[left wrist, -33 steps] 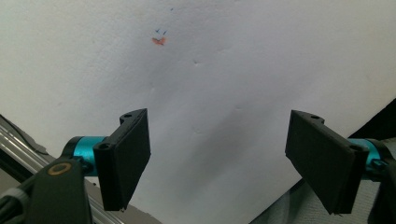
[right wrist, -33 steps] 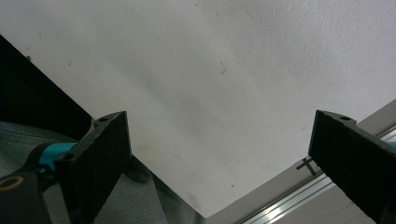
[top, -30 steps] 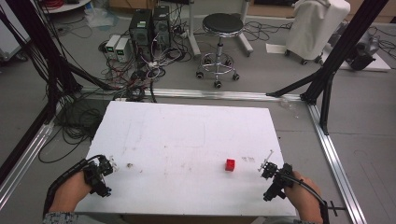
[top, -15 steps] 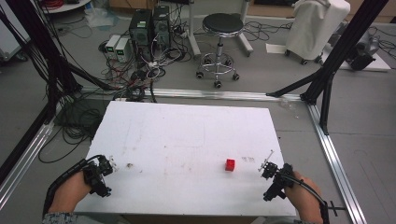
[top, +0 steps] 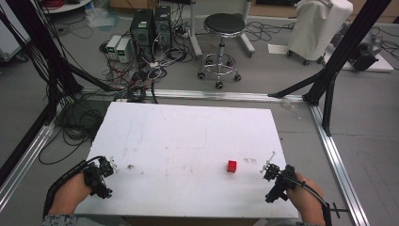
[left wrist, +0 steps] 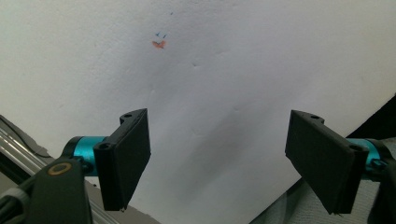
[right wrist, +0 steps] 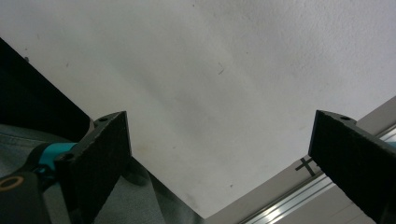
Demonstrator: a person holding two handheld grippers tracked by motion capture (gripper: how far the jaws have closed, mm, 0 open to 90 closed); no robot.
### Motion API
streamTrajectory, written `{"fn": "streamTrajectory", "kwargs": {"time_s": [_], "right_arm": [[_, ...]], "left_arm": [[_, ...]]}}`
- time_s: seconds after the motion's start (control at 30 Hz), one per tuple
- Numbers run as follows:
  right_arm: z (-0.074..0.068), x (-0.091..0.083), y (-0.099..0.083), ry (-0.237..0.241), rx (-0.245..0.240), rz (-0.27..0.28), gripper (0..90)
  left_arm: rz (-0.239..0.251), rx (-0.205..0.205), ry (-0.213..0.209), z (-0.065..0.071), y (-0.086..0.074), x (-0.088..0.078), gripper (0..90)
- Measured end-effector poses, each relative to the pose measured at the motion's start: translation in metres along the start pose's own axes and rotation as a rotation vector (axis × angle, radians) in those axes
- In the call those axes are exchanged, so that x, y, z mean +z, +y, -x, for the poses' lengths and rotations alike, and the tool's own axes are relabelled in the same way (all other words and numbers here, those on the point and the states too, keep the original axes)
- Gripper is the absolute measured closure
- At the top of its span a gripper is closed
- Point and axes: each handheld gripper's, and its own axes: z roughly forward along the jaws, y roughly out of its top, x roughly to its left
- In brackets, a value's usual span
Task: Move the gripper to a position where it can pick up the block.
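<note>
A white table (top: pixel 188 141) carries a small red cube (top: pixel 232 165), alone near the front edge, right of centre. The left gripper (top: pixel 104 175) sits at the front left corner, the right gripper (top: pixel 275 181) at the front right corner, well apart from the cube. Both have jaws spread wide, holding nothing. An orange smudge (left wrist: pixel 159 44) marks the table; too blurred to identify. Forearms are cut off at the bottom.

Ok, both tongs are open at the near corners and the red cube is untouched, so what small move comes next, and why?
Probably carry the right tongs left toward the red cube. Their jaws stand wide apart with nothing between them, and the cube sits alone on the white table, much closer to them than to the left tongs.
</note>
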Motion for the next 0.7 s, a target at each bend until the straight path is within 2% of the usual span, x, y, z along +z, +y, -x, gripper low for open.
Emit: {"fn": "streamTrajectory", "kwargs": {"time_s": [0.37, 0.53, 0.6, 0.7], "right_arm": [[-0.001, -0.003, 0.005, -0.004, -0.03, 0.042, 5.1], [-0.004, -0.005, 0.01, -0.011, -0.127, 0.075, 5.1], [-0.005, -0.008, 0.011, -0.027, -0.171, 0.1, 5.1], [-0.003, -0.013, 0.014, -0.053, -0.21, 0.134, 5.1]], "left_arm": [[0.008, -0.004, -0.001, 0.0, -0.003, -0.002, 22.5], [0.012, -0.007, 0.001, 0.0, -0.004, -0.003, 22.4], [0.009, -0.007, -0.003, -0.001, -0.004, -0.003, 22.5], [0.012, -0.007, 0.0, -0.001, -0.005, -0.002, 22.5]]}}
